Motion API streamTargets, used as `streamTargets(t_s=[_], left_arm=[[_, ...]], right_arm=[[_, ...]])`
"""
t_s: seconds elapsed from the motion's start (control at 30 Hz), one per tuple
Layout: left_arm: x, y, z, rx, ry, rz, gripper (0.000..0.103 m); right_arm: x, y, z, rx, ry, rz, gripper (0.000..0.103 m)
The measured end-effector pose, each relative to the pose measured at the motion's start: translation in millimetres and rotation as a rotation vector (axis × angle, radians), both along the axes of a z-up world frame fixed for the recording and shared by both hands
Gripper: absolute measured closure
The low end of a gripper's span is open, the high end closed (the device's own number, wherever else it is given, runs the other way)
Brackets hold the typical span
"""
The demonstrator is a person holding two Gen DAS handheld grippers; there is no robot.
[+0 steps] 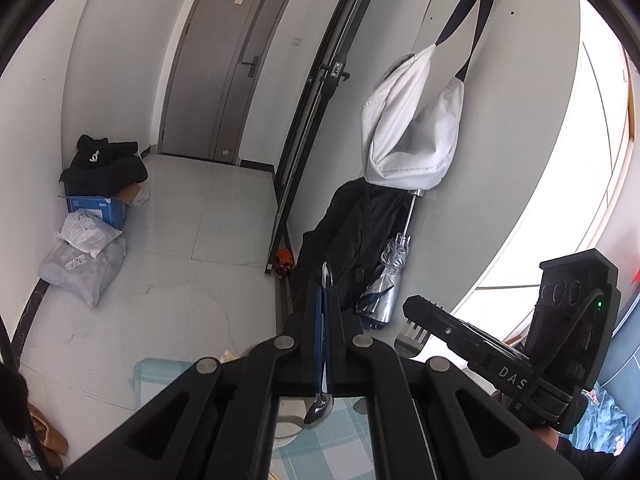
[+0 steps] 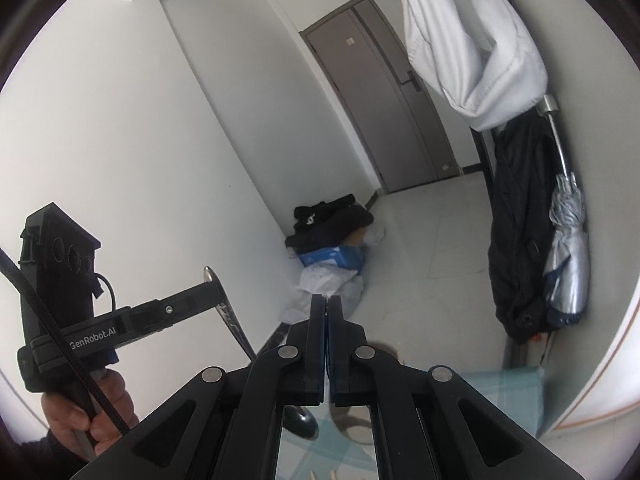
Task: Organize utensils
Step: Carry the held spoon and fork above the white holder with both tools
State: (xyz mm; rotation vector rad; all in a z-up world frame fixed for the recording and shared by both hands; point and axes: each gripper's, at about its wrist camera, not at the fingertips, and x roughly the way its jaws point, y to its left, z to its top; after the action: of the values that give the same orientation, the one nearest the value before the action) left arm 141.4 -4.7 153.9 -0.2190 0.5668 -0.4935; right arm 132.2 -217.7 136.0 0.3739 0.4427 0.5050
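Note:
My left gripper [image 1: 326,294] is shut on a metal spoon [image 1: 319,406]. The spoon's handle tip pokes up past the fingertips and its bowl hangs below them. From the right wrist view, the left gripper [image 2: 214,286] is at the left, held by a hand, with the spoon [image 2: 230,316] slanting down through its fingers. My right gripper [image 2: 327,300] is shut, its pads pressed together. In the left wrist view the right gripper [image 1: 408,306] is at the lower right with a fork [image 1: 414,334] pinched in it, tines showing under the fingers. Both grippers are raised above the table.
A teal checked tablecloth [image 1: 320,456] and a round pale container [image 1: 288,428] lie below. A white bag [image 1: 408,132], black coat [image 1: 352,236] and silver umbrella [image 1: 386,276] hang on the right wall. Boxes and bags [image 1: 96,200] sit on the floor by the grey door [image 1: 228,68].

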Motion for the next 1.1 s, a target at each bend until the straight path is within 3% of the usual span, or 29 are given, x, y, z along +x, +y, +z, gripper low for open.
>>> streamTargets(t_s=[0.27,0.63,1.0,1.1], left_arm=[[30,7,-13,0.013,-0.051,0.026,0.103],[75,21,-65,-0.027,0.013,0.027,0.103],[75,18,-80,-0.074,0.027,-0.003,0.103],[71,16,-82,-0.055,0.016,-0.018,0.103]], right_arm=[[50,22,13,0.018,-0.014,0.040,0.103],[85,34,-28,0.029,0.000,0.060,0.103],[97,34,-56,0.012,0.035,0.070,0.102],[97,30,-57,0.006,0.043,0.088,0.102]])
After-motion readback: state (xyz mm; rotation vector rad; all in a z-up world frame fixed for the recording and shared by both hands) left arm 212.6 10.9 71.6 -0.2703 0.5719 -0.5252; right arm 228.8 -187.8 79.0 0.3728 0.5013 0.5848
